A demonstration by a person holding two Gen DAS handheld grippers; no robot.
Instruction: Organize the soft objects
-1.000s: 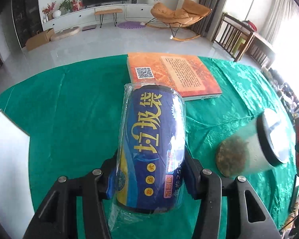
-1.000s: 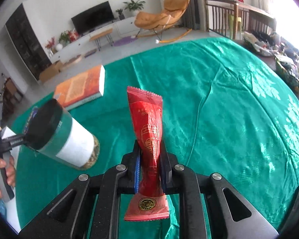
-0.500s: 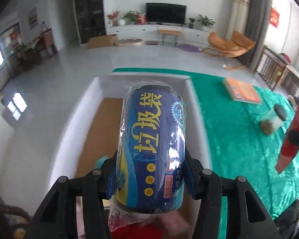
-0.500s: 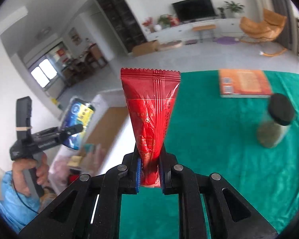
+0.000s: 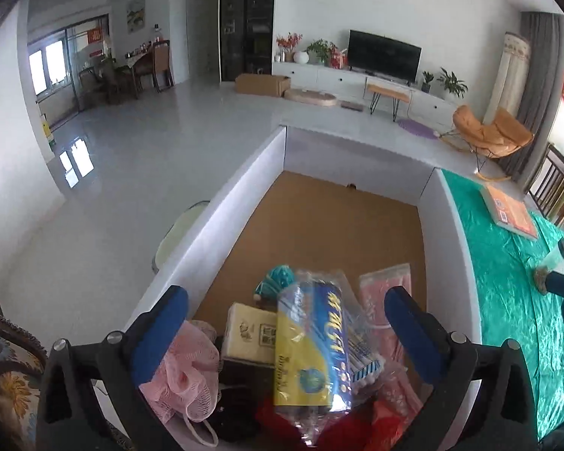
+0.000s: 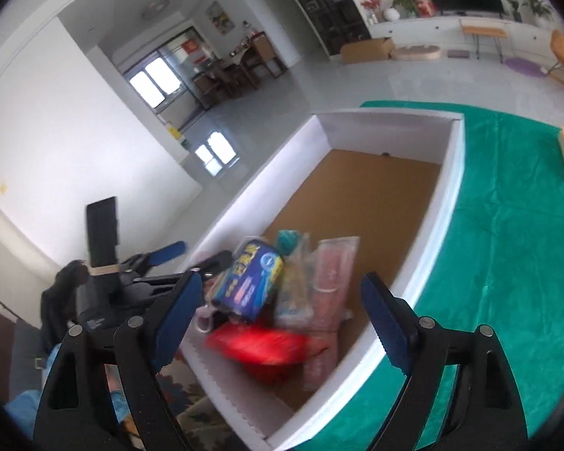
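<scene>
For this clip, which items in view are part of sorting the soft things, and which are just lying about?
Part of the job:
- white box
- blue roll of bags, in the box pile
- red packet, in the box
- pink mesh sponge
- left hand-held gripper and right hand-held gripper, both open, empty

Lying about:
- orange book
- black-lidded jar
- green tablecloth

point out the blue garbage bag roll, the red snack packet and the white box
blue garbage bag roll (image 5: 312, 345), left wrist view, middle of its blue and yellow label
red snack packet (image 6: 259, 345), right wrist view, middle of the blurred red wrapper
white box (image 5: 244, 188), left wrist view, its left wall
</scene>
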